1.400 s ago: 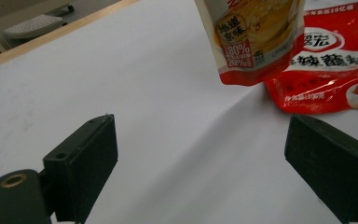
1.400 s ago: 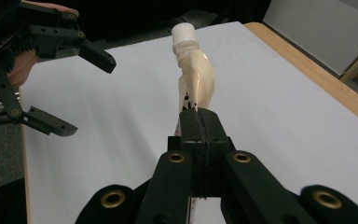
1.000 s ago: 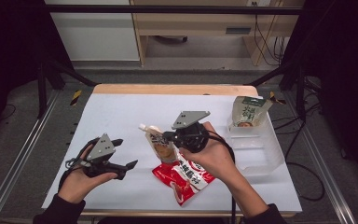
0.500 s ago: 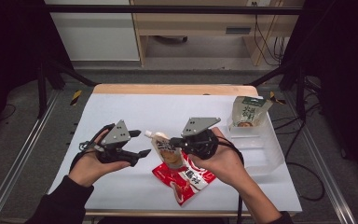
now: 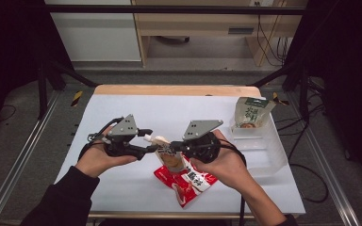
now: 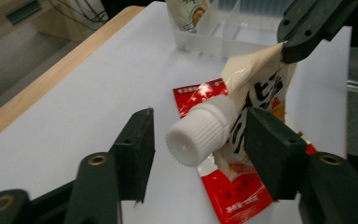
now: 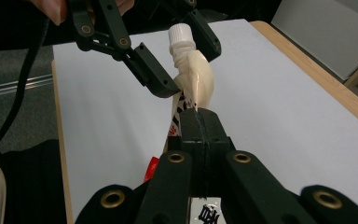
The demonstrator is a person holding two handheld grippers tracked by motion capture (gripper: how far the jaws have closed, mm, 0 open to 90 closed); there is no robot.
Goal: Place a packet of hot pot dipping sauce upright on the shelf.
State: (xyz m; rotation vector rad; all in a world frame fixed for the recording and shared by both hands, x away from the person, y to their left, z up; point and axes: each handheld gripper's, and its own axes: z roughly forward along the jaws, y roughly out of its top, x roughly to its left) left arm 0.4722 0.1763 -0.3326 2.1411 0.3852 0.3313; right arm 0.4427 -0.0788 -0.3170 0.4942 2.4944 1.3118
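Cream-coloured and soft, the spouted pouch [image 5: 168, 155] hangs near the middle of the white table [image 5: 188, 113], lifted above a red packet [image 5: 185, 182] that lies flat on the sheet just under it; the right gripper [image 5: 176, 147] has its two black jaws pressed together on the pouch's upper edge, as the right gripper view shows, where the pouch [image 7: 193, 84] runs away from the closed jaw tips and ends in a white screw cap [image 7: 181, 33]; the left gripper [image 5: 147, 141] comes in from the other side with its jaws spread, one on each side of the cap; in the left gripper view the cap [image 6: 199, 133] sits between the two jaws and nearer the right-hand one, with a clear gap to the left-hand one, and whether the right-hand jaw touches the pouch's body I cannot tell; the pouch [image 6: 256, 88] is tilted there, cap pointing toward the camera, its far corner pinched by the right gripper [image 6: 290, 52]; the red packet [image 6: 223, 186] shows beneath it; at the far right of the table stands a clear plastic bin [image 5: 268, 150] with a green-topped pouch [image 5: 250, 112] upright at its far end, well apart from both grippers.
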